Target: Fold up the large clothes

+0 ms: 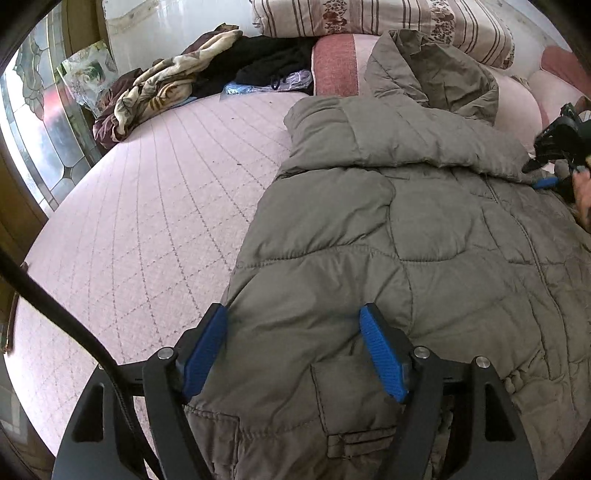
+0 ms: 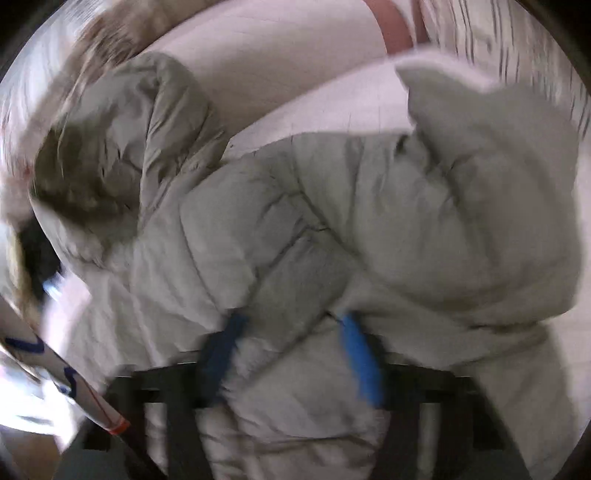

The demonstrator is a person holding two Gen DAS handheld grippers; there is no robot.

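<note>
Between the left tool's [image 1: 291, 350] blue pads, jacket [image 1: 406, 229]

Bed [image 1: 147, 206]: pale pink quilted cover, stitched in a diamond grid, bare across the 9 o'clock half of the left wrist view. Grey-brown padded coat [image 1: 406, 240] lies spread on it from centre to 4 o'clock, hood [image 1: 436, 70] toward 1 o'clock. Crumpled patterned blanket [image 1: 162, 92] at 11 o'clock. Dark clothes [image 1: 266, 62] beside it at 12, with clear plastic bags [image 1: 258, 85] at their near edge. Striped pillow [image 1: 388, 18] on pink bolster [image 1: 336, 62] at 12 to 1 o'clock.
</note>
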